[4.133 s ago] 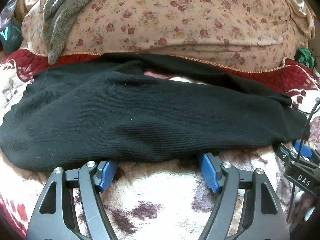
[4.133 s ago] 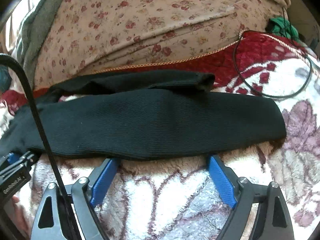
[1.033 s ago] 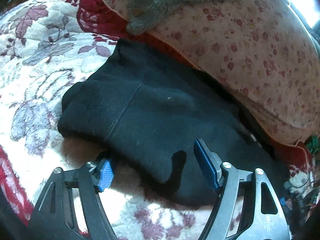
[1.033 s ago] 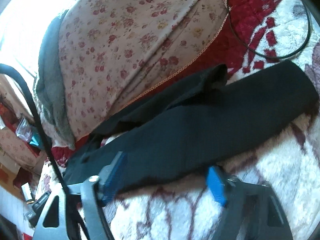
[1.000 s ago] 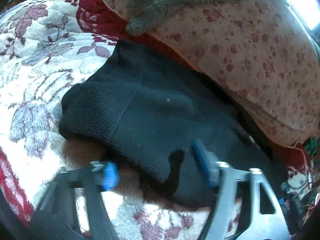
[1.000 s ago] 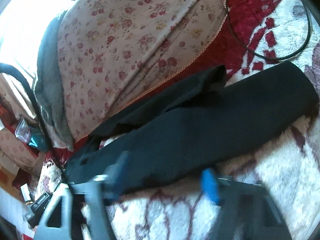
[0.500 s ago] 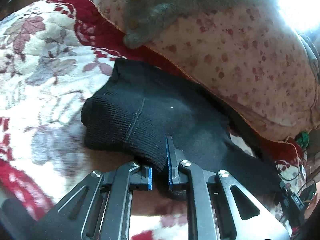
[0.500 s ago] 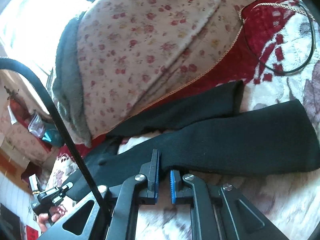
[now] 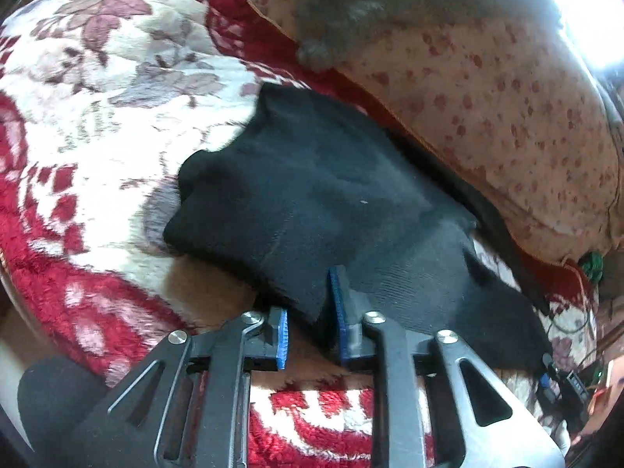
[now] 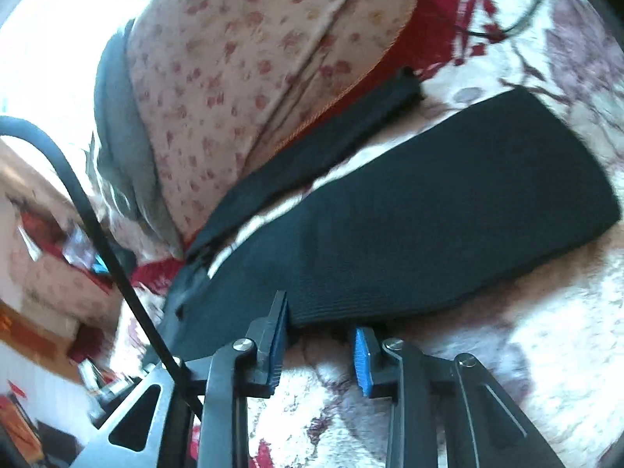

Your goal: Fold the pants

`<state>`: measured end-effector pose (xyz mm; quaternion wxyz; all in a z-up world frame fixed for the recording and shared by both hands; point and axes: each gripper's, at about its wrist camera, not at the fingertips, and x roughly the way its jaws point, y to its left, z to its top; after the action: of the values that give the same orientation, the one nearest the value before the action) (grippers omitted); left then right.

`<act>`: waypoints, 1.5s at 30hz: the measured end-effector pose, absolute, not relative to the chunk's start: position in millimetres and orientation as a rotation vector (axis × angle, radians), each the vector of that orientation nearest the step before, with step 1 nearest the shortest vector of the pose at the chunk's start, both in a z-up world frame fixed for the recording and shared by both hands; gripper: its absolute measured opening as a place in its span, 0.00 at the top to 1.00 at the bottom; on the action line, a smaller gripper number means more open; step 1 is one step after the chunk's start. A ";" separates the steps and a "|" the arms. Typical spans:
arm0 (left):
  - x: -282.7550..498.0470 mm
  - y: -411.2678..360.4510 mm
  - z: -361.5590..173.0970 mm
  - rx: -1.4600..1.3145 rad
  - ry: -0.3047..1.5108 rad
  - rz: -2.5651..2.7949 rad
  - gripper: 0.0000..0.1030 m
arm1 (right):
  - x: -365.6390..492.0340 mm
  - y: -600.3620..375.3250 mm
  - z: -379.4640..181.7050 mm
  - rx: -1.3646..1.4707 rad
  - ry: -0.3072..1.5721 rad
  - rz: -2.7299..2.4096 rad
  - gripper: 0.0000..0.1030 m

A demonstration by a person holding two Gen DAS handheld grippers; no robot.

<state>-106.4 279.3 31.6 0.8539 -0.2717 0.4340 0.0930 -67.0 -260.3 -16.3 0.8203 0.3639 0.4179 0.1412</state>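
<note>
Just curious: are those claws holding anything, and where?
Nothing gripped: both claws are opening. The left claw has an edge of the pants loose between its pads; the right claw sits beside them.

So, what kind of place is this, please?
Most likely a bedroom at home. The black pants lie on a plush blanket with a red and white flower pattern, as on a bed. Behind them is a bulky floral quilt, with strong window light at the edge.

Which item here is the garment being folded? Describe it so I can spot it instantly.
On the red-and-white floral blanket, below the rose-print quilt, lie the black knit pants. They are the only plain black cloth; the grey fuzzy garment rests higher, on the quilt.
</note>
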 end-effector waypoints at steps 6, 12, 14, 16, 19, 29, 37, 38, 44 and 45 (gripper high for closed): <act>-114.0 298.2 35.4 -0.623 0.898 0.220 0.77 | -66.0 -292.8 -13.0 0.796 0.843 0.221 0.68; -130.3 293.7 41.7 -0.519 0.895 0.303 0.77 | -76.0 -321.1 -3.5 0.729 0.809 0.075 0.83; -137.6 292.8 49.2 -0.473 0.879 0.348 0.77 | -77.1 -321.7 -1.5 0.655 0.843 0.042 0.83; -143.3 293.7 57.1 -0.430 0.861 0.398 0.77 | -80.2 -323.9 -0.7 0.613 0.866 -0.001 0.83; -148.9 292.7 74.1 -0.396 0.825 0.412 0.77 | -91.2 -338.0 0.4 0.616 0.881 -0.117 0.82; -104.2 253.5 88.3 -0.414 0.878 0.207 0.60 | -92.4 -320.7 63.9 0.560 0.721 -0.007 0.51; -31.8 220.8 78.8 -0.450 0.944 0.086 0.58 | -28.8 -264.9 38.6 0.761 0.812 0.283 0.50; -21.7 217.0 76.7 -0.452 0.954 0.077 0.58 | -20.5 -260.9 34.6 0.778 0.821 0.278 0.50; 27.6 199.0 62.0 -0.472 1.006 0.030 0.58 | 18.5 -260.4 6.2 0.906 0.897 0.232 0.50; 36.0 197.0 58.1 -0.474 1.018 0.019 0.58 | 20.5 -261.0 2.0 0.915 0.904 0.213 0.50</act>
<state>36.0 197.0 58.1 0.8464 -0.2246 0.4827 0.0091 20.5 -261.0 2.0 0.7951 0.4257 0.4206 0.0992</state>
